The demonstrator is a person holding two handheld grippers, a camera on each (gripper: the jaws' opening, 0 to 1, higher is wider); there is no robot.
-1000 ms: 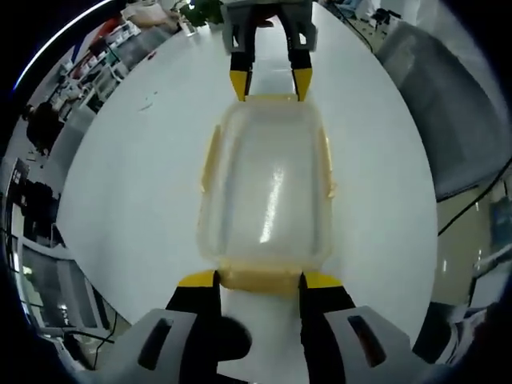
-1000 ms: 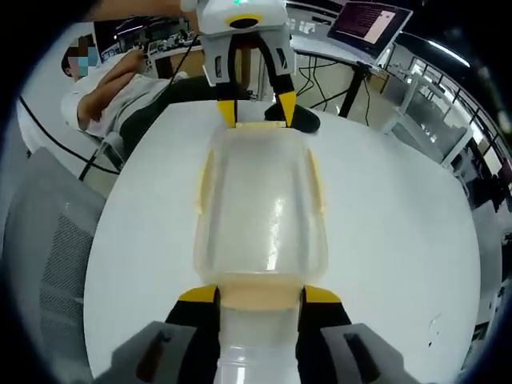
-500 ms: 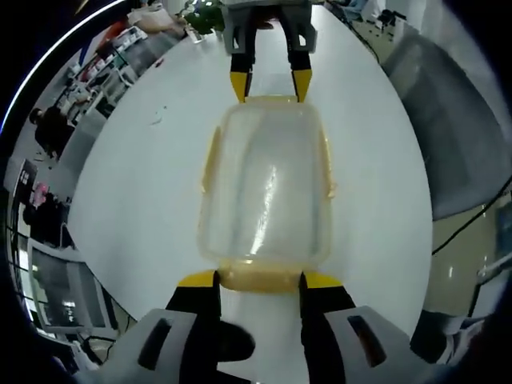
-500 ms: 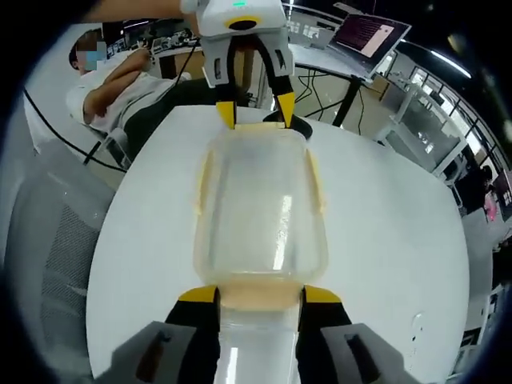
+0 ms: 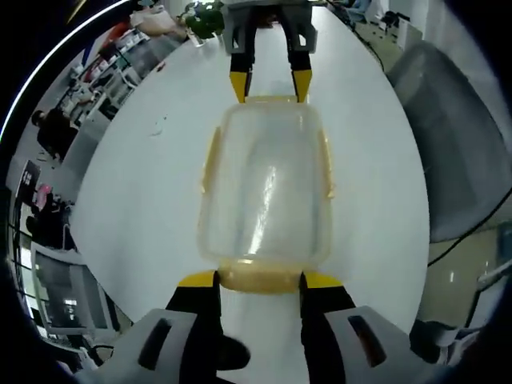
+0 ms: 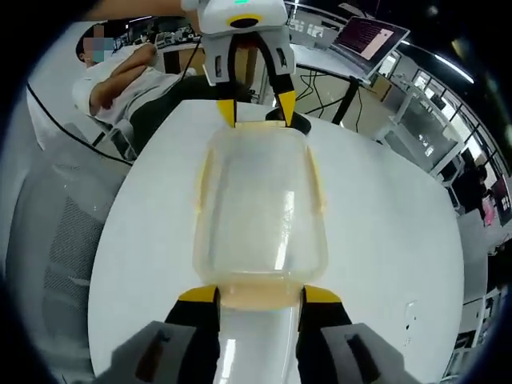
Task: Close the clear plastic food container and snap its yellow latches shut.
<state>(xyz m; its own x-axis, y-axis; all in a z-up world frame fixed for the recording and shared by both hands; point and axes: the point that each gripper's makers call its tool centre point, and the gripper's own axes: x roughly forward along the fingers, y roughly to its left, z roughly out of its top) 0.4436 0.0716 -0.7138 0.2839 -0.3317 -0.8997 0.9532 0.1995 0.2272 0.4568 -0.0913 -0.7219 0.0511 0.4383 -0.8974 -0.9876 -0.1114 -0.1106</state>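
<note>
Little movement is noted since the earlier frames beyond background drift: the container (image 5: 266, 186) remains on the white counter (image 5: 136, 184), lid seated, with the left gripper (image 5: 258, 280) and right gripper (image 6: 258, 294) fingers spread astride its end latches, holding nothing, so latching is judged pending.

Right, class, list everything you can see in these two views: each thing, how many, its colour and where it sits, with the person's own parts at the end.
Food container: one, clear, lying on the table between the two claws.
Latches: yellow, one on each long side, one at each end.
Table: one, white, under the container.
Office chair: one, grey, beside the table.
Laptop: one, screen lit, on a stand beyond the table.
Seated person: one, white top, beyond the table.
Left claw: yellow-tipped, straddling one end latch.
Right claw: yellow-tipped, straddling the opposite end latch.
</note>
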